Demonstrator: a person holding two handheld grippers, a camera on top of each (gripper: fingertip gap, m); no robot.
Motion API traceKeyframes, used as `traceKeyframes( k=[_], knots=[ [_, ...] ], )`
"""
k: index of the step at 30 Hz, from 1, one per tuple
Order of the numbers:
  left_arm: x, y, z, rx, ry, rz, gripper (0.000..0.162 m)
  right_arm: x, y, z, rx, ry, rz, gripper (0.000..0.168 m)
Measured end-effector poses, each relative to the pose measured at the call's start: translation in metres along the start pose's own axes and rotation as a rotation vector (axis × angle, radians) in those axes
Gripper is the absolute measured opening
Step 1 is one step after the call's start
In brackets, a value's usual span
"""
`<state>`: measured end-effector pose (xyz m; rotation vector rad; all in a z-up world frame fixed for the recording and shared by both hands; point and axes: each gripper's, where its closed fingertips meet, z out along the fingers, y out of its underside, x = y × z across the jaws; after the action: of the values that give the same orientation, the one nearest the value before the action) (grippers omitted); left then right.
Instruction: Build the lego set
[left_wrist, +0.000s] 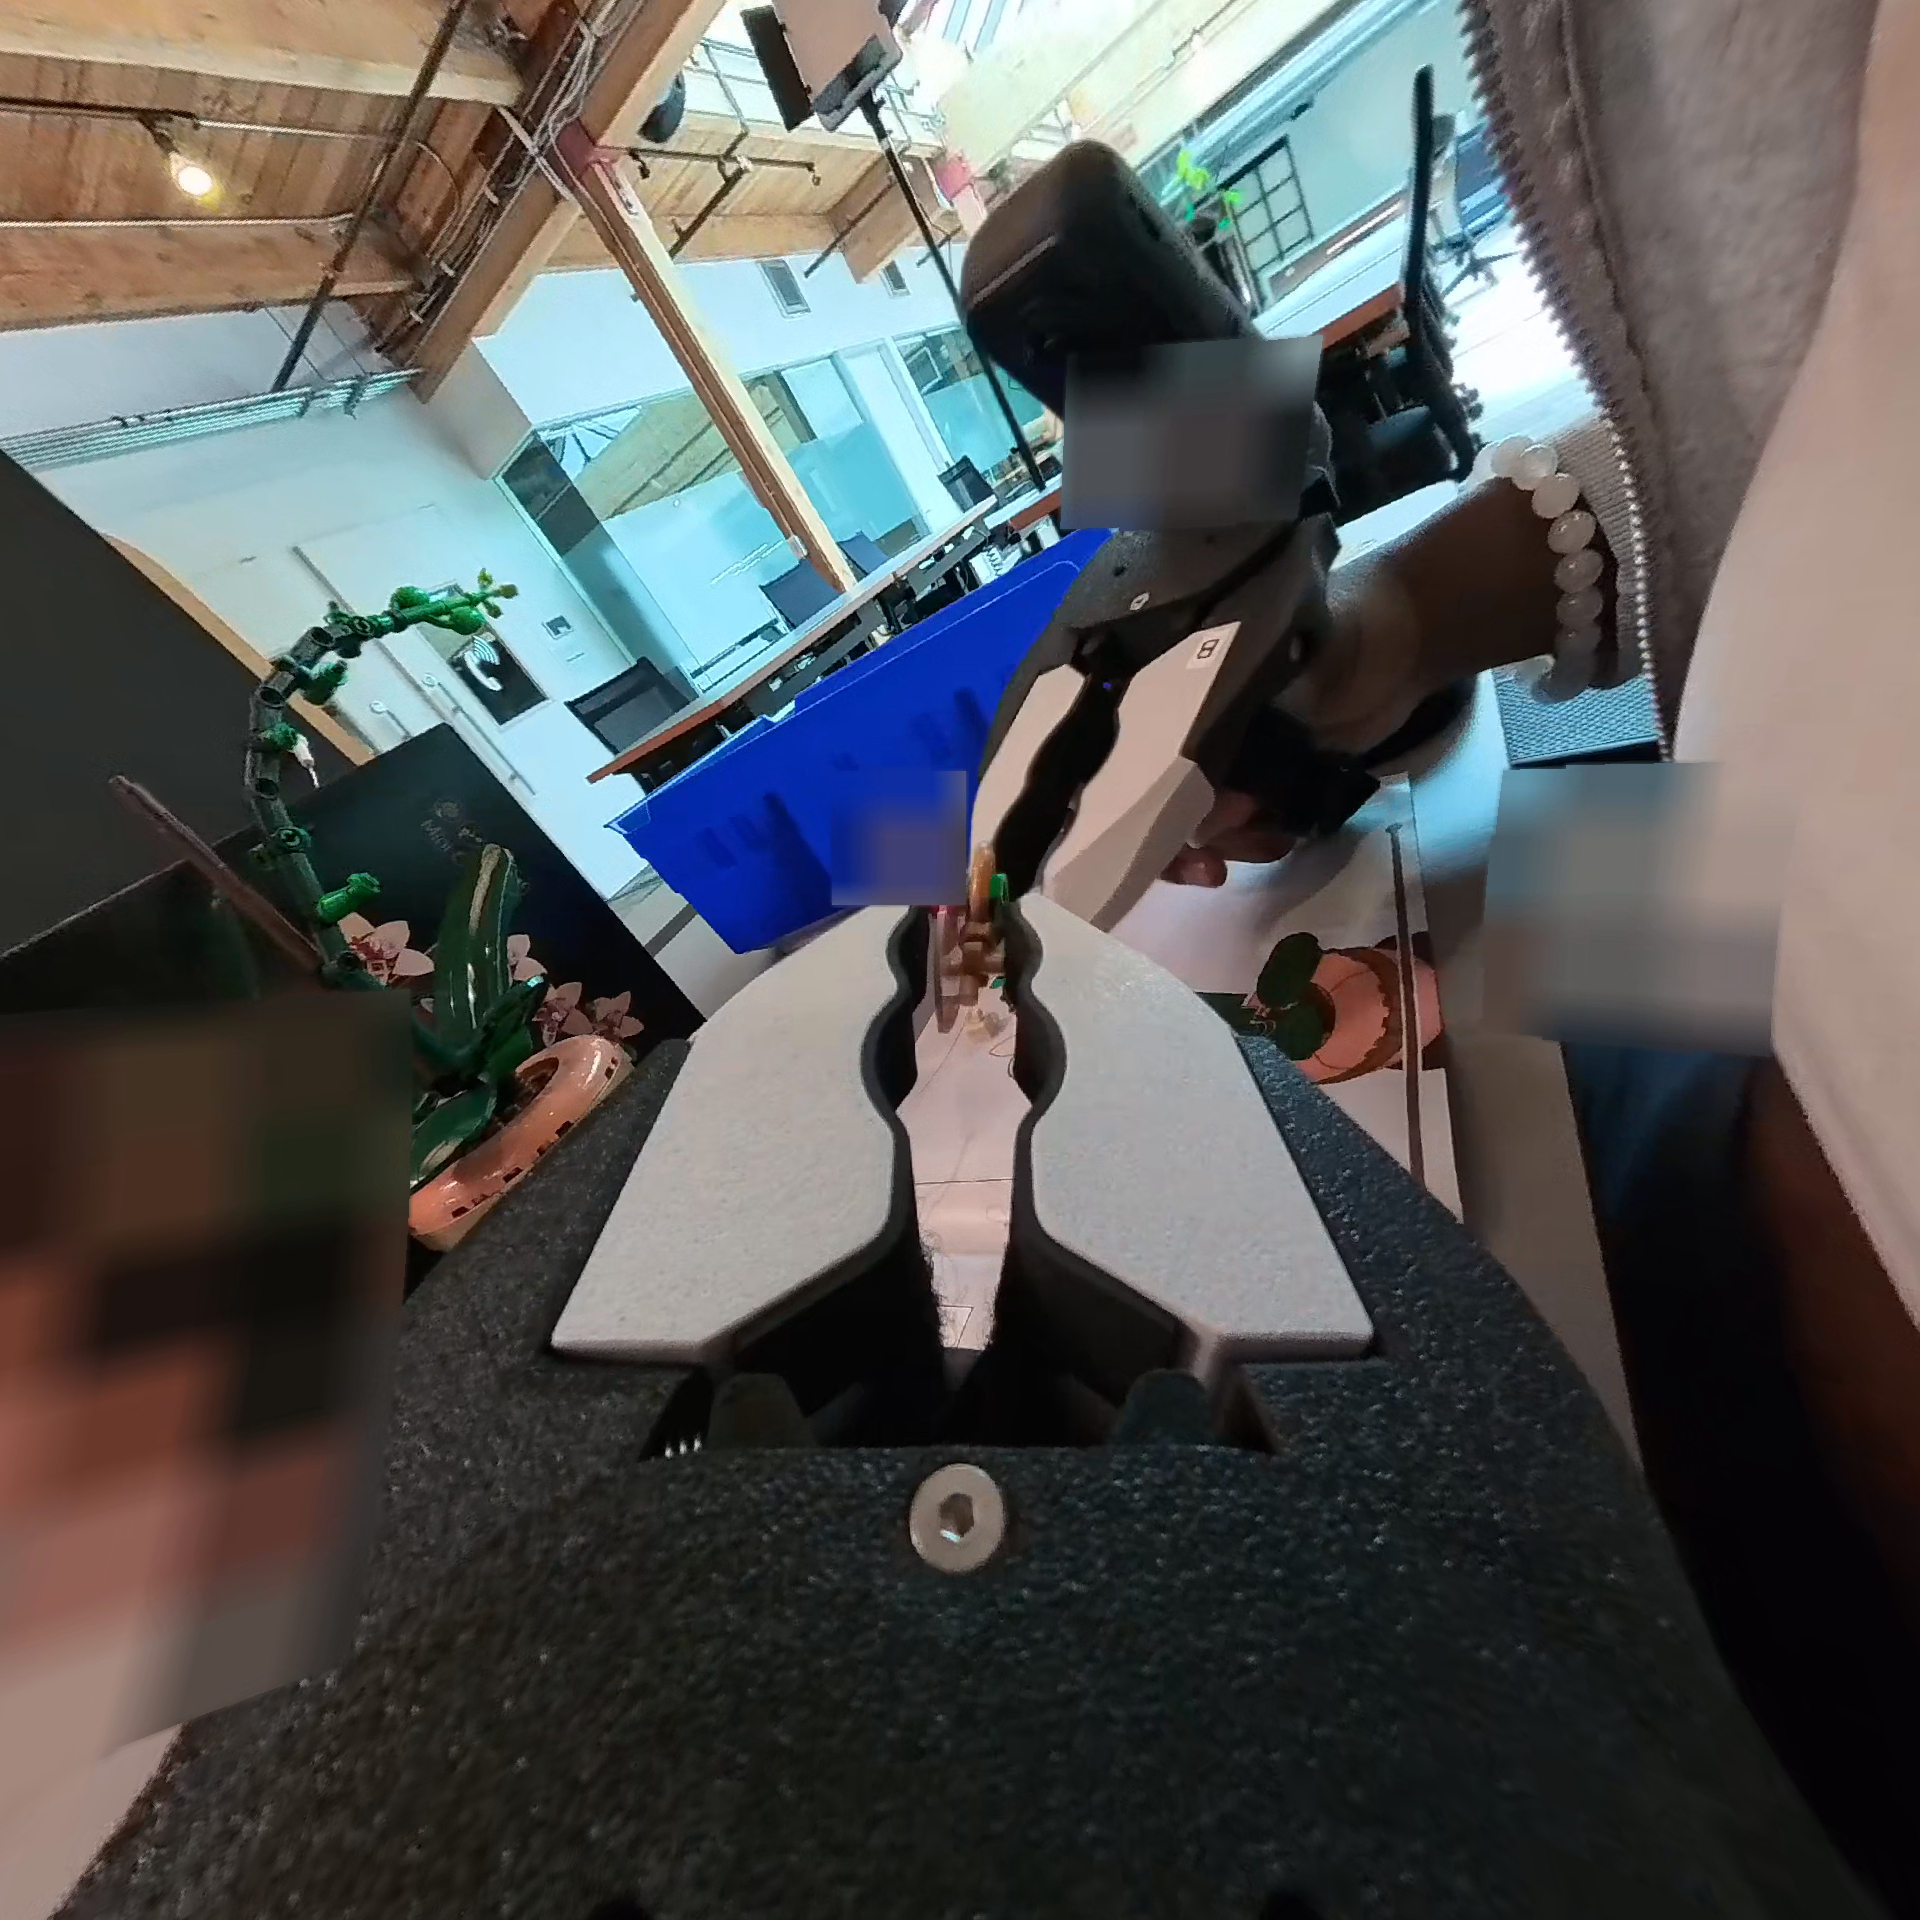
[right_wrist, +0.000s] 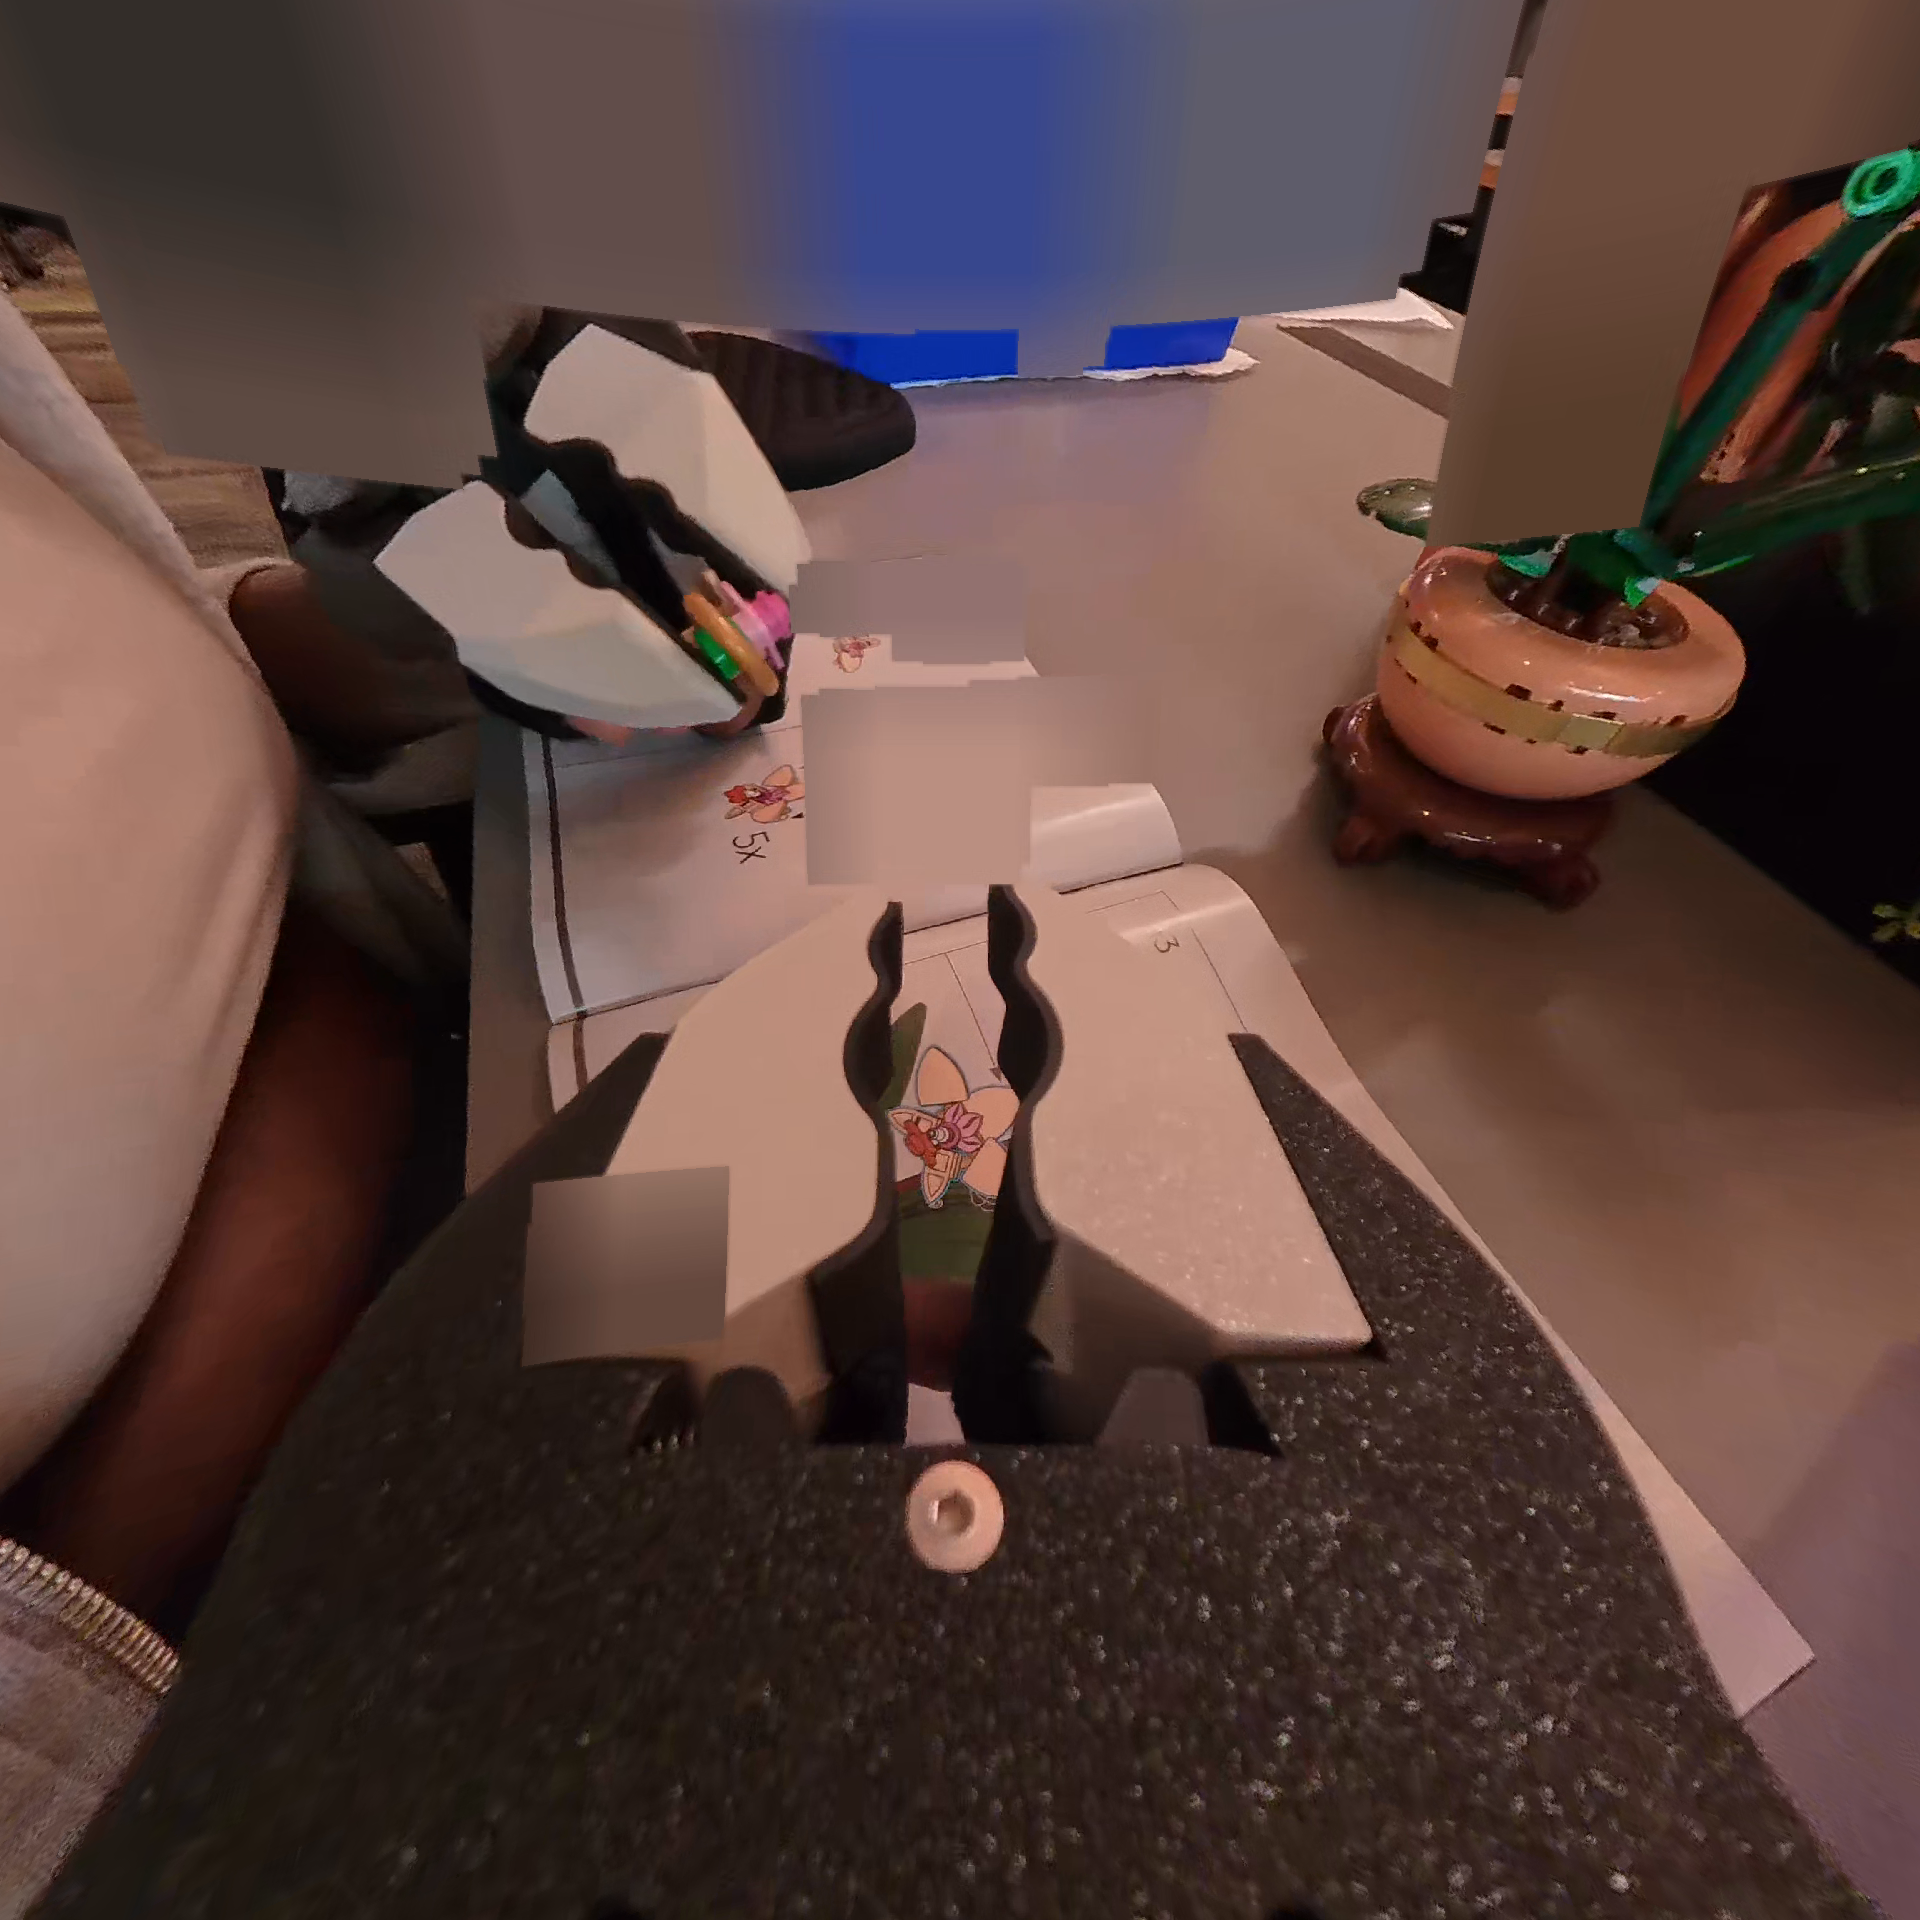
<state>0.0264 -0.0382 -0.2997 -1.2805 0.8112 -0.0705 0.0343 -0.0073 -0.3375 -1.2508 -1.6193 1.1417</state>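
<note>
My left gripper (left_wrist: 964, 930) is shut on a small lego flower piece (left_wrist: 979, 914) with tan, pink and green parts. The right wrist view shows the piece (right_wrist: 732, 634) at the tips of the left gripper (right_wrist: 743, 649), above the open instruction booklet (right_wrist: 644, 883). My right gripper (right_wrist: 945, 904) is slightly open and empty over a booklet page with a flower picture. In the left wrist view the right gripper (left_wrist: 1003, 873) points down, its tips just beyond the held piece. The built lego orchid pot (right_wrist: 1558, 675) with green leaves stands on a brown base to the right.
A blue bin (left_wrist: 831, 748) stands behind the work area. The orchid's tall green stem (left_wrist: 281, 748) rises at the left, with a dark box (left_wrist: 436, 821) behind it. The person's torso and a sleeve (right_wrist: 125, 831) are close on one side. The grey table (right_wrist: 1455, 1143) carries the booklet. My hands' fingertips stand some 5 cm from each other. The built lego orchid pot (right_wrist: 1558, 675) is about 15 cm from my right fingertips. My left wrist view (left_wrist: 585, 1077) looks at it from another angle.
</note>
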Motion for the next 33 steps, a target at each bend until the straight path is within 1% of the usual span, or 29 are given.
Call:
traceKeyframes(
  k=[4,10,18,22,29,33],
  knots=[
    [0.001,0.001,0.001,-0.009,0.003,0.011,0.014,0.005,-0.002,-0.002,0.024,0.011,0.041,0.014],
    [0.001,0.001,0.0,-0.005,0.002,0.009,0.013,0.003,0.001,0.001,-0.008,0.012,0.023,0.016],
    [0.001,0.0,0.0,-0.001,0.005,0.002,0.013,0.011,-0.006,-0.006,0.063,0.04,0.074,0.016],
    [0.0,0.0,0.0,0.002,0.004,-0.004,0.013,0.009,-0.004,-0.004,0.042,0.038,0.049,0.016],
    [0.001,0.0,0.0,-0.001,0.005,0.005,0.013,0.013,-0.005,-0.005,0.054,0.049,0.078,0.015],
    [0.001,0.0,0.0,-0.002,0.005,0.008,0.014,0.01,-0.003,-0.002,0.026,0.053,0.046,0.016]
  ],
)
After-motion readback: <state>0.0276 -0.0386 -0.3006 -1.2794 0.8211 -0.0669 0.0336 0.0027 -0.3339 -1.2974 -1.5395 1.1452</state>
